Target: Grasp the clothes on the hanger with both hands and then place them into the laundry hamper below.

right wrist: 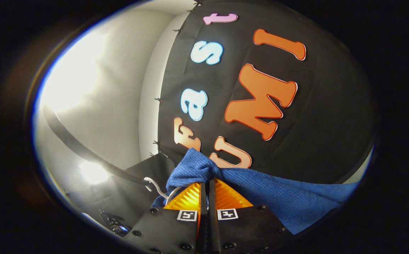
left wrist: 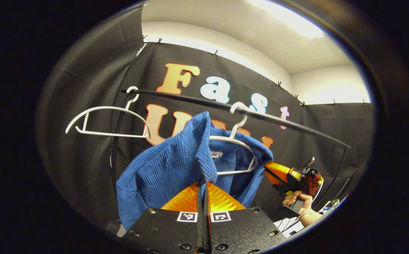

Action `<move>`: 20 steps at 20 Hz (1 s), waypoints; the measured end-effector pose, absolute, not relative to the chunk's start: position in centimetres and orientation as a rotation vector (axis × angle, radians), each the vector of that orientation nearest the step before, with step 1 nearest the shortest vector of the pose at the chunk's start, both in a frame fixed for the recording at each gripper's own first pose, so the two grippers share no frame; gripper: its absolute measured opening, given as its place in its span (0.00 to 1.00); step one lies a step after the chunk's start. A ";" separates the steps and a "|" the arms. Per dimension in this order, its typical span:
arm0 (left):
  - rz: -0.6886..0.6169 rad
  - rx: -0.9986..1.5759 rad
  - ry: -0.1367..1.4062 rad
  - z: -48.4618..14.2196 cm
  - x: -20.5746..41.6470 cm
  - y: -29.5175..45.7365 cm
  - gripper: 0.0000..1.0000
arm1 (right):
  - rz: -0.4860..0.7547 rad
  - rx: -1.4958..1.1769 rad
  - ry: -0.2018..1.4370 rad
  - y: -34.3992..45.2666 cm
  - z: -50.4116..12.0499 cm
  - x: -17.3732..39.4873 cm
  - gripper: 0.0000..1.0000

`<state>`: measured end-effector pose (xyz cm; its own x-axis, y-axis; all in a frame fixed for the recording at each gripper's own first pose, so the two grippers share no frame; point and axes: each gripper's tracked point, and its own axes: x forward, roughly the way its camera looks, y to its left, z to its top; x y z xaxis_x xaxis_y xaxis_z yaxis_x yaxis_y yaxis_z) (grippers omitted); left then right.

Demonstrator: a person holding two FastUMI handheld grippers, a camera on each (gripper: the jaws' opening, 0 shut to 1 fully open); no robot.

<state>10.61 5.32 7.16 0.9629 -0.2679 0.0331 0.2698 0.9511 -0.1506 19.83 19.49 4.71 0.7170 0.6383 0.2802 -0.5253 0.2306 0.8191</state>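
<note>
In the left gripper view my left gripper (left wrist: 203,183) is clenched on a fold of the blue ribbed garment (left wrist: 165,169), which rises straight from my fingertips and drapes down to the left while its far shoulder hangs on the white hanger (left wrist: 238,141) hooked over the dark rail (left wrist: 296,127); an empty white hanger (left wrist: 107,121) hangs further left on that rail. My right gripper (left wrist: 290,178), held in my hand (left wrist: 298,201), sits just beside the garment's right edge in that view. In the right gripper view my right gripper (right wrist: 208,181) is pinched tight on a bunched knot of the same blue cloth, which trails off to the right.
</note>
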 end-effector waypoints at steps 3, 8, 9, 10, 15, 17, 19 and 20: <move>-0.228 -0.144 -0.070 9.9 9.8 8.4 0.00 | 0.799 1.094 0.122 18.9 5.7 20.6 0.07; -0.145 -0.160 -0.140 13.2 9.7 13.8 0.00 | 0.788 1.134 0.126 18.9 6.0 21.6 0.07; -0.140 -0.173 -0.153 13.9 9.8 14.6 0.00 | 0.785 1.147 0.129 18.8 5.9 21.8 0.07; -0.136 -0.183 -0.163 14.5 10.0 15.3 0.00 | 0.782 1.157 0.131 18.8 6.0 22.2 0.07; -0.116 -0.142 -0.191 16.5 11.7 18.0 0.00 | 0.767 1.156 0.143 19.0 6.9 23.9 0.07; -0.120 -0.144 -0.178 16.6 12.9 19.0 0.00 | 0.748 1.154 0.150 18.7 7.0 24.8 0.07; -0.113 -0.146 -0.151 15.9 14.7 20.2 0.00 | 0.724 1.142 0.159 18.6 6.8 25.6 0.07; -0.111 -0.148 -0.139 15.6 15.5 20.6 0.00 | 0.710 1.133 0.167 18.8 6.6 26.0 0.07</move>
